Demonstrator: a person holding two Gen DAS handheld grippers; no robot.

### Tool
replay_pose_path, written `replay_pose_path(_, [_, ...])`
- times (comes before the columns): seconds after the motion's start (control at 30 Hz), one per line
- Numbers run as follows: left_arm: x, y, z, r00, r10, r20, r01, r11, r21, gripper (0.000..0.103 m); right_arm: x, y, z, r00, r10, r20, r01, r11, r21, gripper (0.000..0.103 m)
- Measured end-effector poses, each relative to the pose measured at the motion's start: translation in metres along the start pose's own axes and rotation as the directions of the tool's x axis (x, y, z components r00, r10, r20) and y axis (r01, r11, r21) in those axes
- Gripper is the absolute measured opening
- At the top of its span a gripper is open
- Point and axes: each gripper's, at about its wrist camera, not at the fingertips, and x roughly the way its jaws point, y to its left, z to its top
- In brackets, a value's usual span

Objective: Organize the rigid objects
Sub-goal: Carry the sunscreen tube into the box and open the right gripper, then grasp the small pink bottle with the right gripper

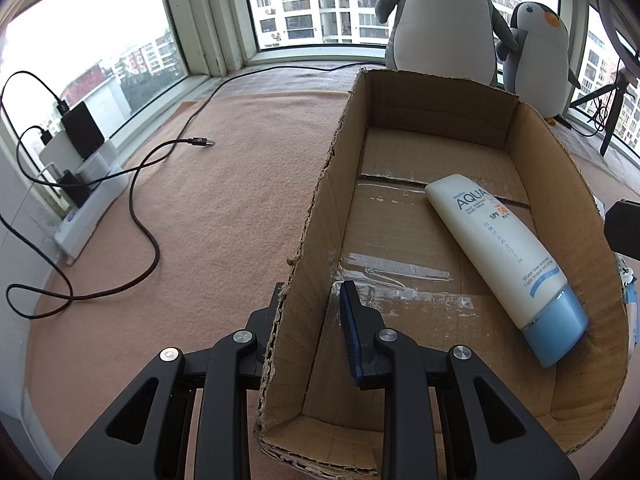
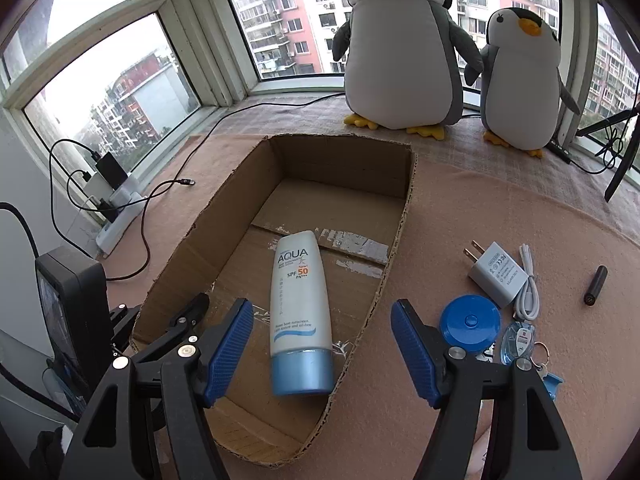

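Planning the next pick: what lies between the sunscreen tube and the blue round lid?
Right wrist view: only the cardboard box wall separates sunscreen tube from blue round lid.

Sunscreen tube (image 2: pixel 301 312) in cardboard box (image 2: pixel 400 216)

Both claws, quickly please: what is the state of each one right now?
Left claw: shut on the side wall of the cardboard box.
Right claw: open, holding nothing; the sunscreen tube lies in the box between its fingers, untouched.

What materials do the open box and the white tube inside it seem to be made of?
Box: corrugated cardboard, matte brown; fluted torn edges and tape residue show. Tube: likely smooth plastic, glossy white with printed text; its blue cap has a satin, slightly metallic sheen.
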Motion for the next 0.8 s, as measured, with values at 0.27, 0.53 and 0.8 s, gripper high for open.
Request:
replay_pose_path(0.27, [0.0, 0.0, 0.0, 1.0, 0.0, 0.0, 0.0, 1.0, 0.0, 0.024, -0.024, -0.036, -0.014, 1.0, -0.013, 0.024, 0.012, 0.999, 0.051, 0.068])
replay_pose_path(0.53, [0.0, 0.001, 0.0, 1.0, 0.003, 0.001, -0.003, 1.0, 0.003, 0.024, -0.053, -0.099, -0.043, 0.998, -0.065, 0.012, 0.062, 0.988, 0.141, 0.068])
replay_pose_path(0.8, [0.001, 0.002, 0.001, 1.0, 0.004, 0.001, -0.004, 1.0, 0.005, 0.024, -0.055, -0.133, -0.074, 0.996, -0.06, -0.07, 0.073, 0.976, 0.205, 0.068])
